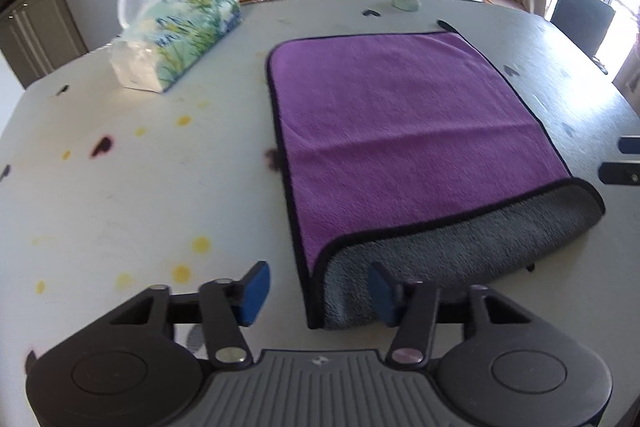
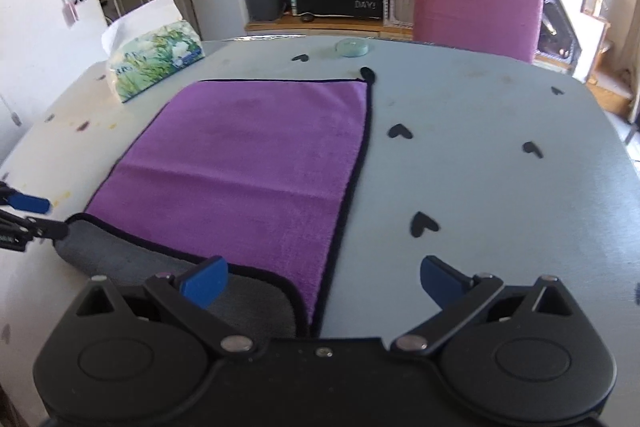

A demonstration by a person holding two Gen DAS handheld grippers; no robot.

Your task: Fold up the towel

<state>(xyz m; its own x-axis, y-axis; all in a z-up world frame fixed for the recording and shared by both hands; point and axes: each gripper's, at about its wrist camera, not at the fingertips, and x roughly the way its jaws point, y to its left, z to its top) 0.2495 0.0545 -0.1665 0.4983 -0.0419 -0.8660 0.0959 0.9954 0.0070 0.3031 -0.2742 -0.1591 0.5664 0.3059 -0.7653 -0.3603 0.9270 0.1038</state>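
Note:
A purple towel (image 1: 400,131) with a black hem lies folded on the white table (image 1: 120,195), its grey underside showing along the near fold. It also shows in the right wrist view (image 2: 248,163). My left gripper (image 1: 316,293) is open and empty, hovering over the towel's near left corner. My right gripper (image 2: 324,283) is open and empty, over the towel's near right corner. The left gripper's fingertips (image 2: 28,203) show at the left edge of the right wrist view, and the right gripper's fingertips (image 1: 628,145) at the right edge of the left wrist view.
A tissue pack (image 1: 176,35) lies at the table's far left. A small round lid (image 2: 352,47) sits at the far edge. A pink chair (image 2: 476,13) stands behind the table. Black heart marks (image 2: 424,223) dot the tabletop right of the towel.

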